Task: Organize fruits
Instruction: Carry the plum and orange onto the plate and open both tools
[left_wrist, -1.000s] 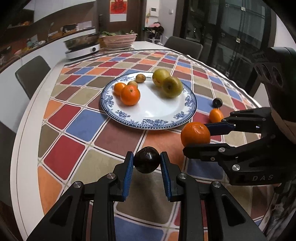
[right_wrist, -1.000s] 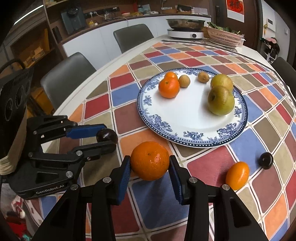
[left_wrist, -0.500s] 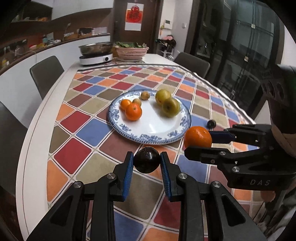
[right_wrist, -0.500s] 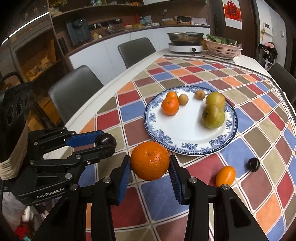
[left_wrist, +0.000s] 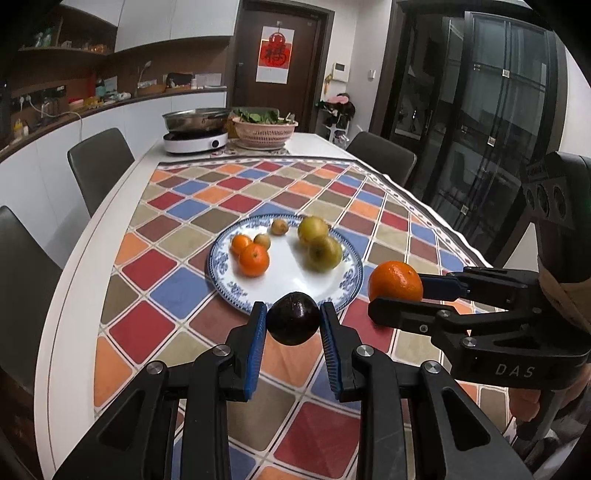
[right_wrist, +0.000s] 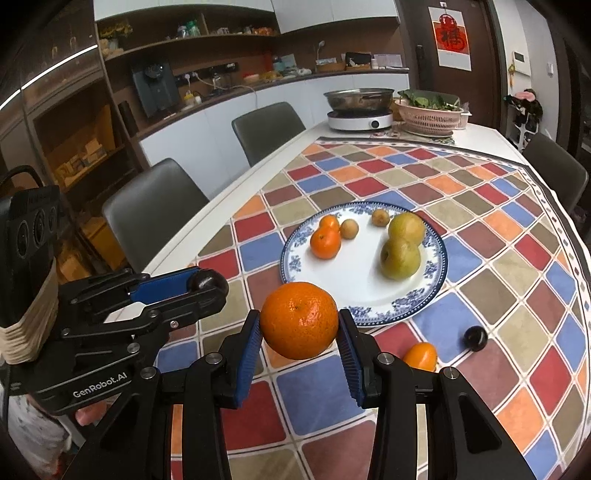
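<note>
On the left I am holding the left gripper (left_wrist: 293, 324) above the near part of the bench (left_wrist: 74, 280), its jaws pinching a dark round fruit (left_wrist: 293, 323) between the blue pads (the skin is dull and almost black). Just beyond it the blue-rimmed plate (left_wrist: 221, 273) is sitting on the chequered cloth (left_wrist: 177, 206), toward the middle of the bench. On the plate, two small oranges (left_wrist: 253, 259) are lying at the left, two small brown fruits (left_wrist: 279, 226) toward the far rim, and two yellow-green apples (left_wrist: 325, 253) touching each other at the right. To the right of the plate I am holding the right gripper (right_wrist: 300, 326) in the air, its jaws clamping a large orange (right_wrist: 299, 320). Near the right edge of the bench, a small orange fruit (right_wrist: 420, 356) and a small dark fruit (right_wrist: 475, 337) are lying on the cloth, close together but apart.
</note>
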